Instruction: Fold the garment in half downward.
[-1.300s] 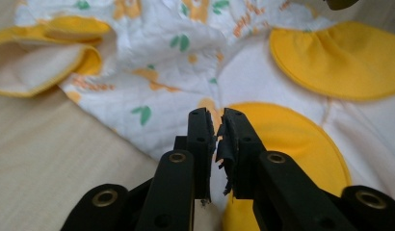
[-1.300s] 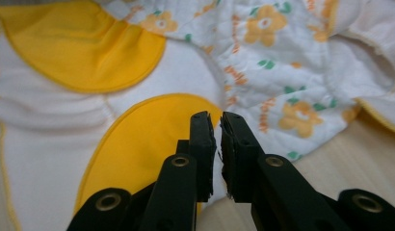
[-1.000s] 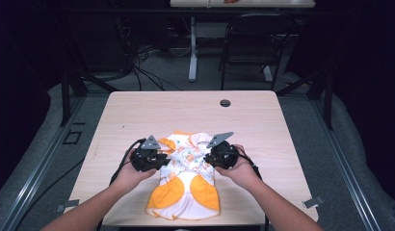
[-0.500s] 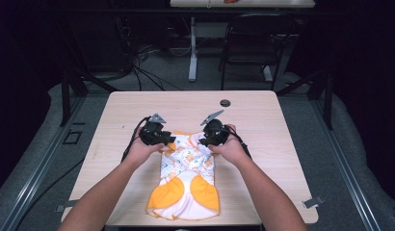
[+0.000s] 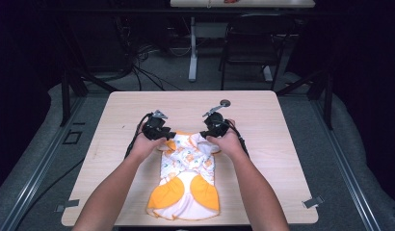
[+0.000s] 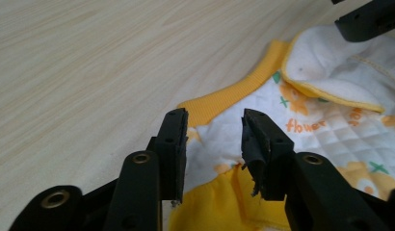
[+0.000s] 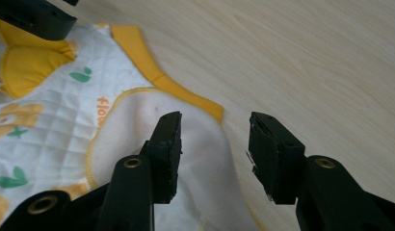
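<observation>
1. High view: the wooden table (image 5: 292, 159) takes up the middle of the scene, with the person's two forearms coming in from the near edge.
2. Baby garment (image 5: 186, 178): white quilted cloth with orange patches and yellow trim, lying flat on the near half of the table, its far end just under the two grippers.
3. Left gripper (image 5: 167, 136) and right gripper (image 5: 205, 134): set at the garment's two far corners and facing each other across it.
4. Left gripper view: the left gripper (image 6: 215, 142) has just been opening. Its jaws stand apart over the yellow ribbed edge (image 6: 224, 96), with cloth below the gap but no pad pressing on it.
5. Right gripper view: the right gripper (image 7: 215, 144) has likewise just been opening. Its jaws gape wide above the folded white flap (image 7: 195, 130), holding nothing.
6. Small dark round object (image 5: 225, 102): sits on the far side of the table, well apart from the garment.
7. Risk, as a judgement: the released fold may spring back or slide, because the thick quilted flap is no longer held. A frayed pad could also snag the fabric and drag the garment askew as the grippers draw away.
</observation>
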A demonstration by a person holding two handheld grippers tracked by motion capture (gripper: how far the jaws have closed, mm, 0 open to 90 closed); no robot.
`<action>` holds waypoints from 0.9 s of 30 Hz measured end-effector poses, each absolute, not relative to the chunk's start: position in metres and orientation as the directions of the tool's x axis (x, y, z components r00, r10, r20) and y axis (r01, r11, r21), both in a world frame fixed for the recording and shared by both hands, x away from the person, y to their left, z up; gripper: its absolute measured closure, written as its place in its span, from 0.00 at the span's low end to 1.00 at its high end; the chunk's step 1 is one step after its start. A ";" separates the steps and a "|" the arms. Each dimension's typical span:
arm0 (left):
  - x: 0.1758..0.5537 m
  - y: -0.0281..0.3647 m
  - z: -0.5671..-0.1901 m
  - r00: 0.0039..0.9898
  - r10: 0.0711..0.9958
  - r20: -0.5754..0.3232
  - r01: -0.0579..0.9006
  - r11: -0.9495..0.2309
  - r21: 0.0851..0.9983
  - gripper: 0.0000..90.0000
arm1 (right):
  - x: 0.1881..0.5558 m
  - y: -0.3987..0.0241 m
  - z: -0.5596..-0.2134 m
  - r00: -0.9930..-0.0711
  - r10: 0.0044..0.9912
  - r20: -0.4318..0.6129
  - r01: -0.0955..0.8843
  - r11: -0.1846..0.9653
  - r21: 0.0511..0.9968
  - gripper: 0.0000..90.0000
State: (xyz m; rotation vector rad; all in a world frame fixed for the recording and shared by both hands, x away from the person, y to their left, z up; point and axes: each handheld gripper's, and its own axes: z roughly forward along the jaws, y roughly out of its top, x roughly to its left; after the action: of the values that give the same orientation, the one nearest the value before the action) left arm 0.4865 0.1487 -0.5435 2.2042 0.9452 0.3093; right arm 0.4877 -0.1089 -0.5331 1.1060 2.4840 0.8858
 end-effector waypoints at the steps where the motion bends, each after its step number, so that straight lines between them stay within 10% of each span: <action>1: 0.487 0.149 -0.545 0.698 0.714 -0.061 0.546 -0.475 0.690 0.70 | 0.489 -0.111 -0.533 -0.663 0.748 -0.012 0.573 0.518 0.636 0.66; 27: 0.489 0.148 -0.571 0.674 0.738 -0.029 0.575 -0.500 0.647 0.67 | 0.495 -0.110 -0.562 -0.633 0.773 0.041 0.661 0.511 0.549 0.62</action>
State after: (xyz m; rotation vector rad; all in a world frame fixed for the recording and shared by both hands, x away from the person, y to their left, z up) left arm 0.4891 0.1477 -0.5713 2.2504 1.0068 0.3331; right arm 0.4954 -0.1099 -0.5619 1.2249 2.5437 0.7891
